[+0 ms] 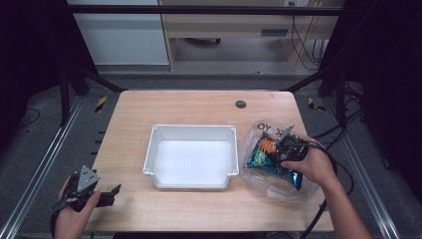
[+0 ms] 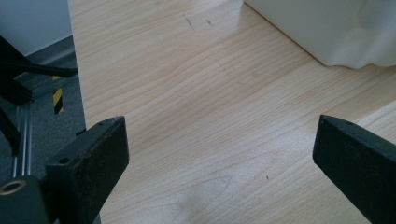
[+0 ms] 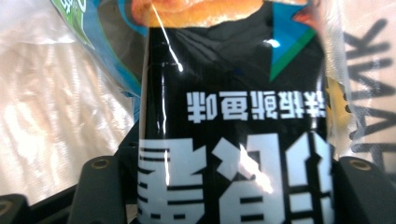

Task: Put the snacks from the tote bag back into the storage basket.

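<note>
A: Table (image 1: 199, 107) first, pale wood, with 1 white tray (image 1: 191, 133) at its middle, nothing in it. Right of the tray lies a clear plastic bag (image 1: 255, 133) of snacks.

B: And the right gripper (image 1: 288, 147) is inside that bag, its 2 jaws clamped on a black snack packet (image 3: 233, 140).

A: I'd lift it slowly, so the plastic doesn't drag along.

B: The right hand (image 1: 313, 167) reaches forward, wrist low. The left gripper (image 1: 107, 195) rests at the table's near-left corner, jaws wide apart, holding nothing.
</note>
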`<state>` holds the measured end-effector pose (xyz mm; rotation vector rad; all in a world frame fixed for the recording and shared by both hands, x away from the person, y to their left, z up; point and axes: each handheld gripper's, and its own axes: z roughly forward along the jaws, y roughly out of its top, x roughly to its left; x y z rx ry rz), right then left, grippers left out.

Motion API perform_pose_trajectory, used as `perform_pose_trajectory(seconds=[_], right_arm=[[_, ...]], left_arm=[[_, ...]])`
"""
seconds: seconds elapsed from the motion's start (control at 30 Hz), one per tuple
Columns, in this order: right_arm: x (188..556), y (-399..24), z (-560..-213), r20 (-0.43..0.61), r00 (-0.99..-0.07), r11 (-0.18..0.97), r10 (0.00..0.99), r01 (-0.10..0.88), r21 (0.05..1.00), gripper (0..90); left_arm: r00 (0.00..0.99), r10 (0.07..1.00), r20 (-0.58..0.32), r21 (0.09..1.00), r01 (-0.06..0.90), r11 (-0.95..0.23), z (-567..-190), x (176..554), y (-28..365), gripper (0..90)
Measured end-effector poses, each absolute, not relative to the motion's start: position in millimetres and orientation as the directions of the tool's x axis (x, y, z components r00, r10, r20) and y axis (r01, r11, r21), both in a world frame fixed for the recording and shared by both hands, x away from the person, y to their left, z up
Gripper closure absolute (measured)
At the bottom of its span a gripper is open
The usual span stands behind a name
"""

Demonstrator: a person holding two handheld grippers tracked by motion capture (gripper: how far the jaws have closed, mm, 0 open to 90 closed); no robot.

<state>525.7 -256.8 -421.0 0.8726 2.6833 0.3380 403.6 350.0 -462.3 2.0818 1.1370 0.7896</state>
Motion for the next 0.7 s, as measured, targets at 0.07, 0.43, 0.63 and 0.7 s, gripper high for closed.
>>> perform_pose_trajectory(seconds=[0.07, 0.43, 0.63, 0.7], right_arm=[[516.1, -258.4, -413.4, -0.218, -0.759, 0.775, 0.614, 0.525, 0.352, 39.2], [494.6, -266.8, -388.0, -0.236, -0.729, 0.732, 0.643, 0.494, 0.469, 40.2], [484.5, -266.2, -376.8, -0.249, -0.730, 0.727, 0.636, 0.459, 0.510, 41.0], [481.4, -265.3, -373.0, -0.252, -0.731, 0.726, 0.635, 0.453, 0.517, 41.2]], left_arm=[[0.440, 0.877, 0.194, 0.758, 0.500, -0.419, -463.2, 403.3, 352.5, 3.3], [0.443, 0.878, 0.180, 0.760, 0.504, -0.410, -464.8, 403.7, 353.6, 3.3], [0.443, 0.879, 0.177, 0.763, 0.502, -0.407, -464.8, 403.5, 352.7, 3.3], [0.446, 0.877, 0.179, 0.763, 0.500, -0.410, -464.7, 403.3, 352.2, 3.3]])
